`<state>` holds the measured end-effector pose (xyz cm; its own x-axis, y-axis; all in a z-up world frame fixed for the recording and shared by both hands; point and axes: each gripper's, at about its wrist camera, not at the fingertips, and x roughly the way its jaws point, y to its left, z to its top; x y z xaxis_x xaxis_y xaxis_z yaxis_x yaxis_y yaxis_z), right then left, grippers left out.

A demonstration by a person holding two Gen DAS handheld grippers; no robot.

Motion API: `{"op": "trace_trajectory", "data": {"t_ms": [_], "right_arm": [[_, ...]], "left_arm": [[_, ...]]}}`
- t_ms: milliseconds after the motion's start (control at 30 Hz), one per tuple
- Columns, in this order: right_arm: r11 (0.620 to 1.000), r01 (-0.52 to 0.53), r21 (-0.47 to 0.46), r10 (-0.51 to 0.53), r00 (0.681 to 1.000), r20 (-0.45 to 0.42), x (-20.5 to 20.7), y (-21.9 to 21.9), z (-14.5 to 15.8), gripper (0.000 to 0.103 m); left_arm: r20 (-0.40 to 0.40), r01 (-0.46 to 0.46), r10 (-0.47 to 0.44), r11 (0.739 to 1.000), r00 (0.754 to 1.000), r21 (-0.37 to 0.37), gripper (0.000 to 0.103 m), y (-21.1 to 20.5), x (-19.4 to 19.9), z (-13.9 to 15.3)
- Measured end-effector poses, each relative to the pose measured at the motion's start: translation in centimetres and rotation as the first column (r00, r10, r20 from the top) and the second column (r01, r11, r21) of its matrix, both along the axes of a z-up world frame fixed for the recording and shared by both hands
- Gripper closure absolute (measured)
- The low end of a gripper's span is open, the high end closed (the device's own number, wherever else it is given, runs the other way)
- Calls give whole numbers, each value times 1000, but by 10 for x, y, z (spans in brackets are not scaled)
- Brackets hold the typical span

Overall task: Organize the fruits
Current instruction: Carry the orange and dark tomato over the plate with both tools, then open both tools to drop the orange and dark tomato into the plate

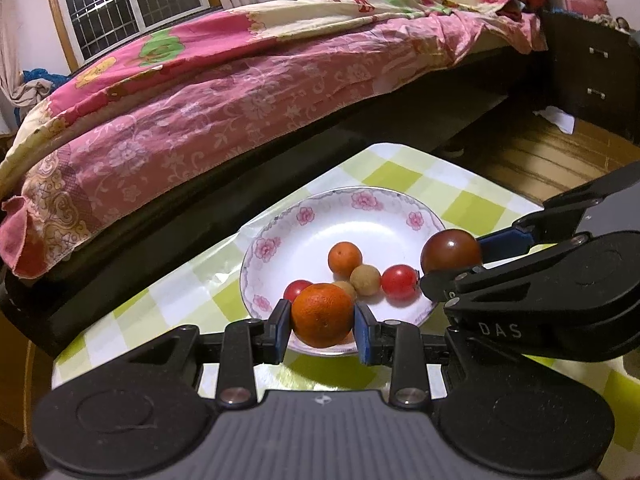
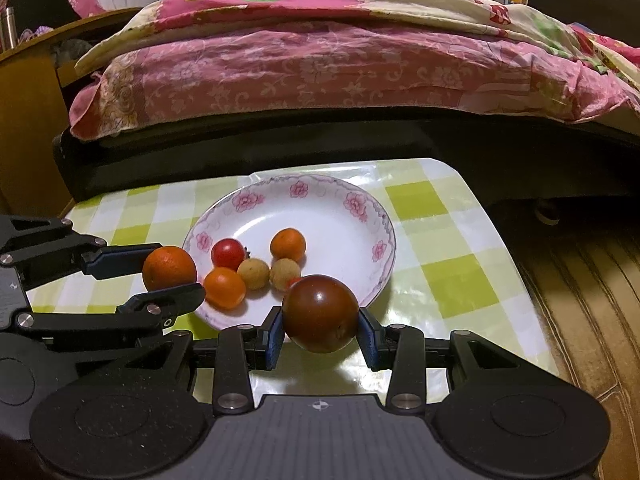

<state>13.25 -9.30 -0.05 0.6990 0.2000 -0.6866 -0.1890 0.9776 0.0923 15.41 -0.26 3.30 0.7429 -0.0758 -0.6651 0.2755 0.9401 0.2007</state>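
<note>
My left gripper (image 1: pixel 322 330) is closed on the big orange (image 1: pixel 322 315), blue pads pressed to its two sides, jaws only as wide as the fruit. My right gripper (image 2: pixel 321 338) is clamped the same way on the dark tomato (image 2: pixel 320 313). Both fruits hang at the near rim of the flowered plate (image 2: pixel 352 204), which sits on the checked tablecloth (image 2: pixel 452 264) and holds a small orange (image 2: pixel 288 244), a red cherry tomato (image 2: pixel 228 254), two tan longans (image 2: pixel 253 274) and another small orange fruit (image 2: pixel 224 288).

What worries me is the roundness of both loads. The pads meet each one on a narrow band, so a tilt of my wrist could let it roll out and drop on the rim. The tomato's skin is smooth and shiny and may slip or bruise if I squeeze harder. My two grippers are near each other, and a knock between them could jolt a fruit loose. Released too high, either fruit could scatter the loose pile or bounce off toward the table edge. I cannot tell how far above the plate they hang, since the fisheye flattens depth.
</note>
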Motion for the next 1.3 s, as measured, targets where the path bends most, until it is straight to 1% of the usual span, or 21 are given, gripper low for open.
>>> {"op": "trace_trajectory", "data": {"t_ms": [200, 300, 433, 567, 700, 833, 1100, 1300], "right_arm": [[1000, 1, 31, -1, 1000, 2, 9, -4, -5, 68], [999, -7, 35, 7, 1000, -3, 13, -2, -8, 68], [999, -19, 30, 19, 1000, 12, 17, 0, -10, 68], [999, -30, 29, 30, 999, 22, 22, 2, -11, 67], [1000, -27, -4, 27, 998, 50, 25, 3, -12, 67], [1000, -13, 20, 12, 999, 49, 33, -4, -13, 67], [1000, 4, 23, -5, 998, 59, 49, -4, -16, 67], [999, 4, 34, -6, 998, 57, 60, -7, -18, 66]], "left_arm": [[-3, -2, 2, 1000, 1000, -30, 63, 6, 7, -8], [-6, -12, 12, 999, 1000, -49, 63, 10, 11, -11], [-5, -13, 12, 998, 1000, -60, 63, 13, 16, -14], [-7, -11, 11, 998, 1000, -64, 63, 14, 21, -18], [1, -6, 6, 997, 1000, -72, 63, 12, 29, -18], [8, 0, 0, 998, 1000, -67, 63, 11, 37, -18], [10, 13, -13, 998, 1000, -67, 63, 13, 57, -22], [11, 6, -5, 998, 1000, -61, 63, 16, 71, -25]]}}
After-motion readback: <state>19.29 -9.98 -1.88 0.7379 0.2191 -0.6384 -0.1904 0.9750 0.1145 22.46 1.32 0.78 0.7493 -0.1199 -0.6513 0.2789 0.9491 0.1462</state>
